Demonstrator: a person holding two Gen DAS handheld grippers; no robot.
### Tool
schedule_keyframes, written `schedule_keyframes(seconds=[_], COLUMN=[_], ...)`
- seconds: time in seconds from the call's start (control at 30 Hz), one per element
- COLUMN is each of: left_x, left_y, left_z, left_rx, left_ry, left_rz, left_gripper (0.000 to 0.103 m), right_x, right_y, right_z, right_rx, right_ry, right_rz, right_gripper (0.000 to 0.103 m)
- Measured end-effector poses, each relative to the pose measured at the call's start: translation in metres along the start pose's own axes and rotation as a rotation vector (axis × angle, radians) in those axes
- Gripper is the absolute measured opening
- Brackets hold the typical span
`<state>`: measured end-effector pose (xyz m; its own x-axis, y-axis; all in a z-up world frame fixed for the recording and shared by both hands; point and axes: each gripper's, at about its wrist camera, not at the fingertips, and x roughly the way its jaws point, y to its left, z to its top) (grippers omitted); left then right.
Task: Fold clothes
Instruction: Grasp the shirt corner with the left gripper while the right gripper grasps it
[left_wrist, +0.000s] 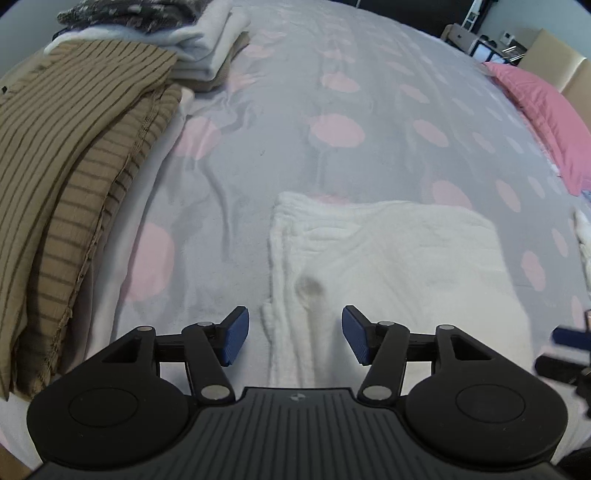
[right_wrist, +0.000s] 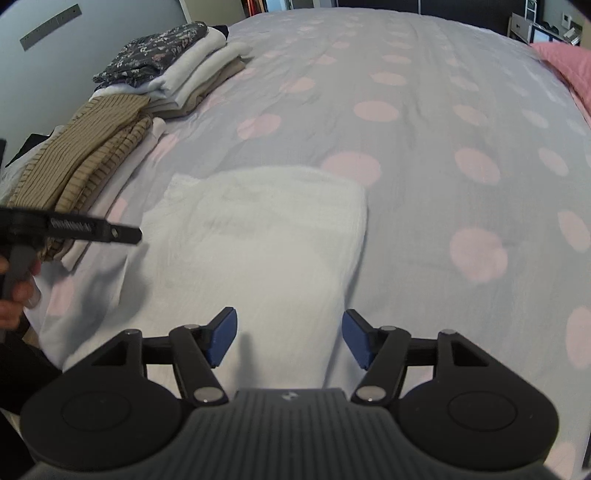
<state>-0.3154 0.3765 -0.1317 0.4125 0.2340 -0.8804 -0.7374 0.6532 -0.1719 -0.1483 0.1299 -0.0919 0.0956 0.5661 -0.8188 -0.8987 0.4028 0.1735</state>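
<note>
- Left wrist: left gripper (left_wrist: 295, 336) with fingers apart, gripping nothing, above near left edge of folded white cloth (left_wrist: 388, 266) on dotted bed (left_wrist: 332, 122); striped stack (left_wrist: 74, 177) far left.
- Right wrist: right gripper (right_wrist: 289, 338) spread, empty, over cloth's near end.
</note>
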Motion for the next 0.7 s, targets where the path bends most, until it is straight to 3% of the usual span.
schedule_keyframes(seconds=[0.17, 0.37, 0.43, 0.5, 0.53, 0.6, 0.7], left_x=[0.019, 0.033, 0.036, 0.036, 0.036, 0.033, 0.023], left_y=[0.016, 0.021, 0.020, 0.020, 0.020, 0.017, 0.002], left_z=[-0.004, -0.003, -0.003, -0.002, -0.002, -0.002, -0.002], left_rx=[-0.062, -0.111, -0.114, -0.123, -0.127, -0.114, -0.010], left_ry=[0.025, -0.002, -0.019, -0.032, -0.036, -0.049, -0.092], left_rz=[-0.038, -0.098, -0.117, -0.148, -0.166, -0.177, -0.148], left_gripper=[0.054, 0.054, 0.047, 0.023, 0.018, 0.013, 0.012], right_x=[0.014, 0.039, 0.045, 0.048, 0.048, 0.049, 0.048], right_y=[0.013, 0.024, 0.024, 0.025, 0.026, 0.026, 0.026], right_z=[0.009, 0.012, 0.015, 0.018, 0.020, 0.026, 0.037], right_rx=[-0.014, -0.040, -0.027, -0.022, -0.019, -0.008, 0.030], right_ry=[0.009, 0.041, 0.045, 0.041, 0.038, 0.032, 0.034], right_rz=[0.088, 0.106, 0.117, 0.119, 0.119, 0.113, 0.093], right_gripper=[0.067, 0.067, 0.067, 0.067, 0.067, 0.067, 0.066])
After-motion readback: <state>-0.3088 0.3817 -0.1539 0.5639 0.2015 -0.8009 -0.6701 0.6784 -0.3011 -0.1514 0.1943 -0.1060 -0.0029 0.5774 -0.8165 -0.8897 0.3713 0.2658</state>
